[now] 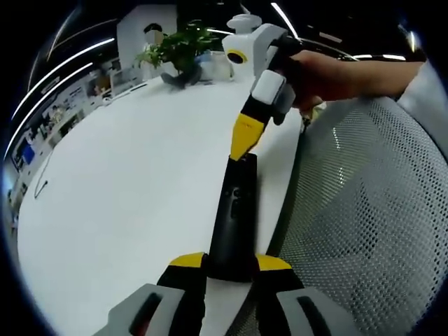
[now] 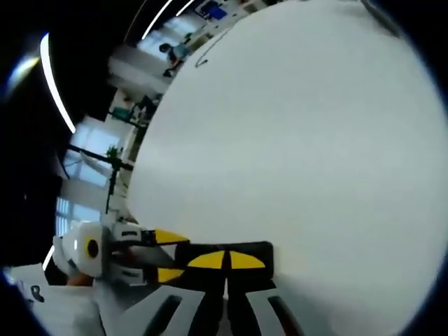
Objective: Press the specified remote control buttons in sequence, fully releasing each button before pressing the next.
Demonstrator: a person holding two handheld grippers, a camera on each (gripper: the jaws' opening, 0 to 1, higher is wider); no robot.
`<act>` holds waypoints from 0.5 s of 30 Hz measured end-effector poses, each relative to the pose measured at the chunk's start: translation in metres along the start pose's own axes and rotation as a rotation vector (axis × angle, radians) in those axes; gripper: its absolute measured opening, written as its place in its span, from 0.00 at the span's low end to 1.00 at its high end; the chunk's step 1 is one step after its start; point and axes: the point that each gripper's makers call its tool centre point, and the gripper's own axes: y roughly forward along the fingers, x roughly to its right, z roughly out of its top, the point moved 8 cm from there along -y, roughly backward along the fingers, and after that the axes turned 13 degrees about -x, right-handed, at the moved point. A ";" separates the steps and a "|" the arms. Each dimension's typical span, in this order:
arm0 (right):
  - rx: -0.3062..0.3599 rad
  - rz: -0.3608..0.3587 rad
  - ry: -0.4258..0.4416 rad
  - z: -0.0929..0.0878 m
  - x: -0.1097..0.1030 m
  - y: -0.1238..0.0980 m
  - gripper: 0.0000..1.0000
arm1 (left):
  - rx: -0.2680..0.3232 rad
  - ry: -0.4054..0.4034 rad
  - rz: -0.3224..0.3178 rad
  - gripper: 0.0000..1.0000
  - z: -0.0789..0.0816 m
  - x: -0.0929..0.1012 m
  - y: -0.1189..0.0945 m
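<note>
A long black remote control (image 1: 234,203) lies at the white table's edge. My left gripper (image 1: 231,262) is shut on its near end, one yellow-tipped jaw on each side. My right gripper (image 1: 243,136), held by a hand, comes down from the upper right, and its yellow tip touches the remote's far end. In the right gripper view my right gripper (image 2: 226,260) is shut, its two yellow tips together and resting on the remote (image 2: 267,278). There the left gripper (image 2: 170,255) holds the remote from the left.
The white table (image 1: 133,182) stretches away to the left. A potted plant (image 1: 178,47) stands at its far end and a thin dark item (image 1: 42,186) lies near its left edge. A grey mesh chair back (image 1: 364,210) stands close on the right.
</note>
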 end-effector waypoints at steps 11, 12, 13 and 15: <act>-0.049 -0.024 -0.008 -0.002 0.000 0.008 0.00 | 0.001 -0.003 0.000 0.25 0.000 0.000 0.001; -0.050 -0.025 -0.010 -0.002 0.000 0.008 0.00 | 0.001 -0.003 0.000 0.25 0.000 0.000 0.001; -0.054 -0.029 -0.013 -0.003 0.000 0.009 0.00 | 0.002 -0.004 0.000 0.25 0.000 0.000 0.001; -0.062 -0.033 -0.014 -0.003 0.001 0.009 0.00 | 0.002 -0.004 0.000 0.25 0.000 0.000 0.002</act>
